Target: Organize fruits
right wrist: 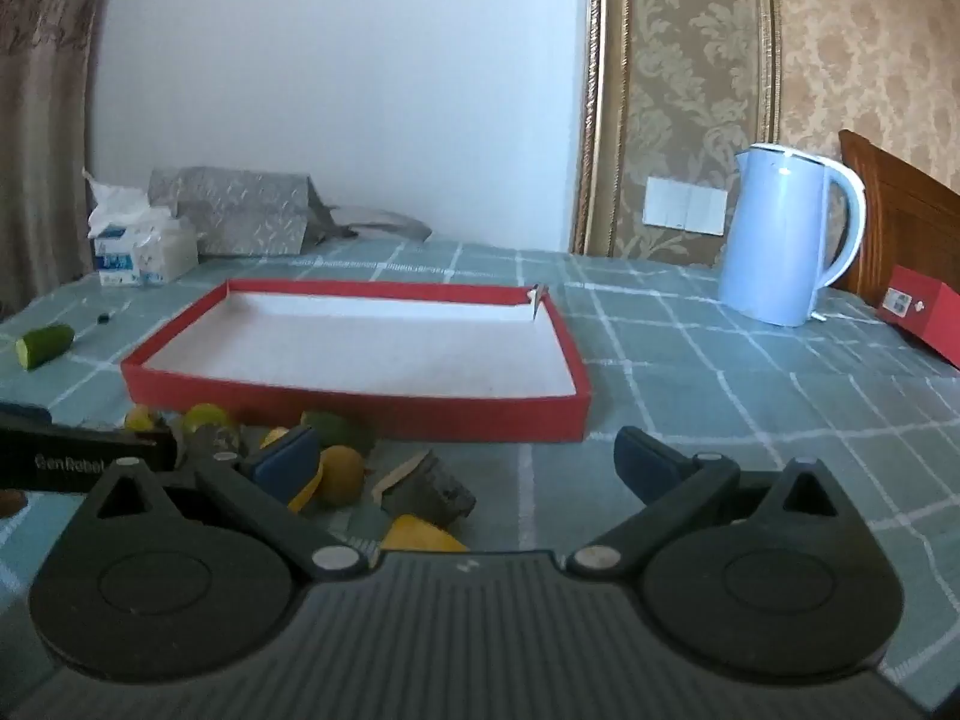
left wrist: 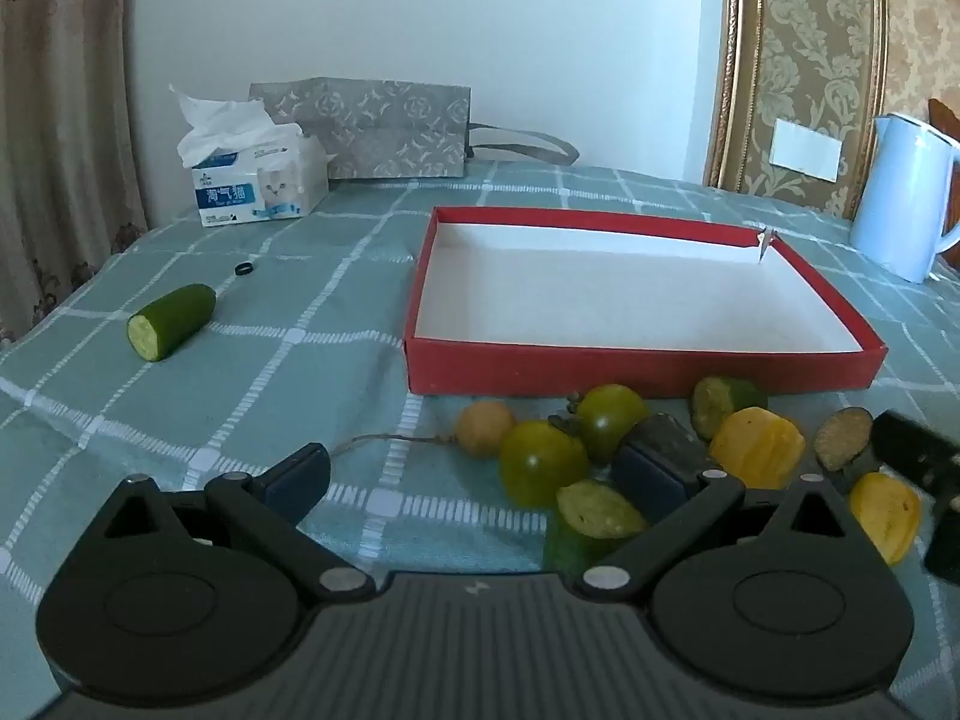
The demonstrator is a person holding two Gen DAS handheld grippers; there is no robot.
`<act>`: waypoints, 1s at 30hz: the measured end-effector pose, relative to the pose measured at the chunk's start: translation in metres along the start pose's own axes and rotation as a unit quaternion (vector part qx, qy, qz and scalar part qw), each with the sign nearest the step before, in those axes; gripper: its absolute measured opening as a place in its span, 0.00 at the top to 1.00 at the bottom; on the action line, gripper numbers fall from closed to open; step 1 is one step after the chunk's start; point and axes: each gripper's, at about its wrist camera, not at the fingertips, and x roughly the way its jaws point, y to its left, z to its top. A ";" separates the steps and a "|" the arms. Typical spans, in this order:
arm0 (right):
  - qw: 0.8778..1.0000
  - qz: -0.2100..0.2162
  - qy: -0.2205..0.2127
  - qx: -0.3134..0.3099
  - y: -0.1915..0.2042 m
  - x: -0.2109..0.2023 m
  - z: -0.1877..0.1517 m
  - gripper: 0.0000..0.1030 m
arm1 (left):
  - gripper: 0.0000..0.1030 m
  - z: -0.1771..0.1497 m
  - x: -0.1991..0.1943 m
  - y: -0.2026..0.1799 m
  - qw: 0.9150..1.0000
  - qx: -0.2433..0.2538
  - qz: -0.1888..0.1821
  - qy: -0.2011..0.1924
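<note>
With both my left tool (left wrist: 474, 474) and right tool (right wrist: 465, 456) spread wide and holding nothing, the box (left wrist: 636, 369) ahead was bare, the fruits (left wrist: 606, 450) unsorted beside my fingertips.

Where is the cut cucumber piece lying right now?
The cucumber piece lies alone on the checked tablecloth, left of the red tray and in front of the tissue box, apart from the fruit pile.
</note>
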 end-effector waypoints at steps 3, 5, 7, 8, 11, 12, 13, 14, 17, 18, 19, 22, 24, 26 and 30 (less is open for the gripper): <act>1.000 -0.003 -0.009 0.001 0.006 0.000 -0.004 0.00 | 0.00 0.001 0.000 0.007 1.000 -0.001 -0.002 -0.005; 1.000 -0.011 -0.015 0.002 0.006 -0.001 -0.004 0.00 | 0.00 0.002 -0.002 0.006 1.000 0.000 -0.001 -0.006; 1.000 -0.011 -0.009 0.000 0.007 0.000 -0.003 0.00 | 0.00 0.000 -0.010 -0.005 1.000 -0.001 -0.003 -0.008; 1.000 -0.008 -0.010 0.002 0.006 -0.001 -0.004 0.00 | 0.00 0.000 -0.010 -0.003 1.000 -0.002 -0.005 -0.008; 0.999 -0.016 -0.028 -0.002 0.007 -0.006 -0.006 0.00 | 0.00 0.000 -0.013 0.001 1.000 -0.007 -0.011 -0.010; 0.999 -0.019 -0.034 -0.004 0.008 -0.006 -0.007 0.00 | 0.00 -0.001 -0.013 0.001 1.000 -0.008 -0.010 -0.011; 0.999 -0.017 -0.035 -0.010 0.010 -0.006 -0.006 0.00 | 0.00 -0.001 -0.013 0.001 1.000 -0.007 -0.010 -0.011; 0.999 -0.014 -0.032 -0.017 0.010 -0.005 -0.008 0.00 | 0.00 -0.001 -0.013 0.001 1.000 -0.007 -0.010 -0.011; 1.000 0.007 -0.018 -0.020 0.012 0.000 -0.009 0.00 | 0.00 -0.002 -0.014 0.003 1.000 -0.009 -0.014 -0.010; 1.000 0.014 -0.014 -0.017 0.012 0.001 -0.010 0.00 | 0.00 -0.002 -0.015 0.003 1.000 -0.009 -0.015 -0.010; 1.000 0.016 -0.012 -0.015 0.012 0.001 -0.010 0.00 | 0.00 -0.003 -0.015 0.003 1.000 -0.009 -0.014 -0.011; 1.000 0.015 -0.015 -0.017 0.013 0.002 -0.012 0.00 | 0.00 -0.004 -0.017 0.004 1.000 -0.009 -0.015 -0.012; 1.000 0.012 -0.018 -0.018 0.013 0.002 -0.011 0.00 | 0.00 -0.004 -0.017 0.004 1.000 -0.009 -0.015 -0.012; 1.000 0.015 -0.020 -0.016 0.013 0.002 -0.012 0.00 | 0.00 -0.004 -0.017 0.004 1.000 -0.010 -0.016 -0.012; 1.000 0.015 -0.019 -0.008 0.010 0.004 -0.013 0.00 | 0.00 -0.005 -0.017 0.003 1.000 -0.005 -0.014 -0.014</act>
